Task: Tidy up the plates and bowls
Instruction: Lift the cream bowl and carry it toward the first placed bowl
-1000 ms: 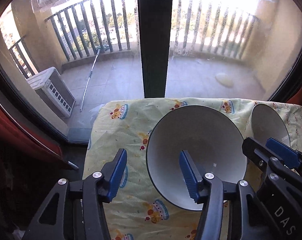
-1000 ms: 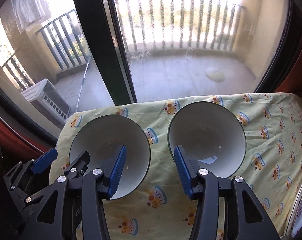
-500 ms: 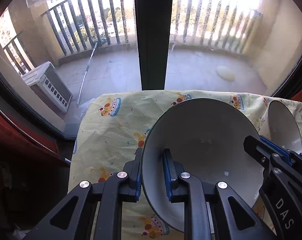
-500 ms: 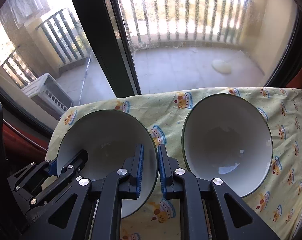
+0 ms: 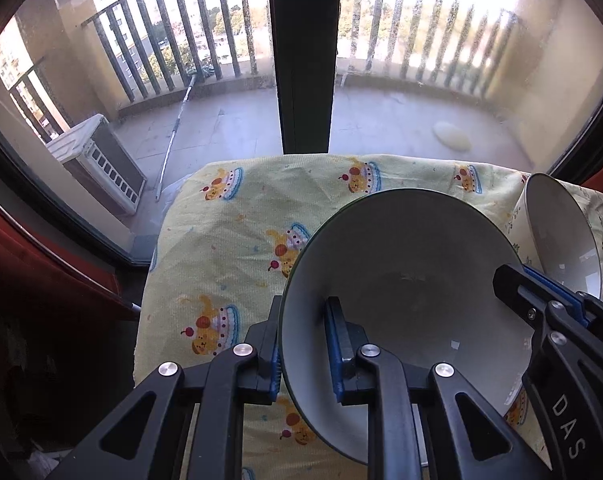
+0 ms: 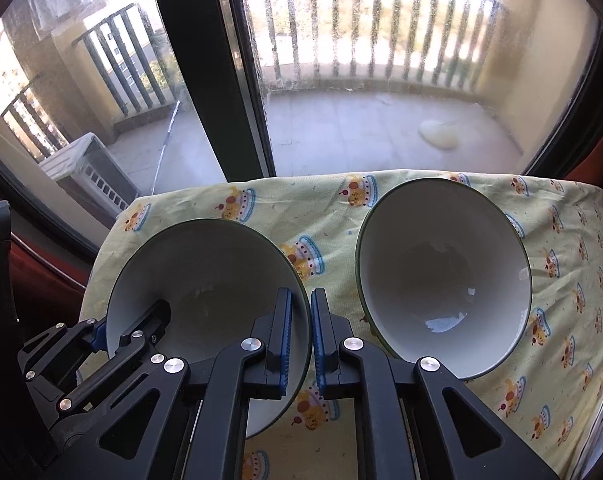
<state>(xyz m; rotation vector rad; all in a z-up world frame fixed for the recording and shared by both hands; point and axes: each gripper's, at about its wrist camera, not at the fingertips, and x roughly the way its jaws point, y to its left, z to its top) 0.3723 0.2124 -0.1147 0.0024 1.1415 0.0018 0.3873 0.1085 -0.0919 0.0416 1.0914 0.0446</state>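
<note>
Only right wrist: second bowl (image 6: 441,276) whole | left wrist: cropped (image 5: 561,232)

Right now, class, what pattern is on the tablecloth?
Pale yellow tablecloth with cartoon cake prints; clearest in the right wrist view.

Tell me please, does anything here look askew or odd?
Yes: both claws, left and right, grip the same left bowl on opposite rims. It and the right bowl look tipped, though that may be lens distortion.
</note>
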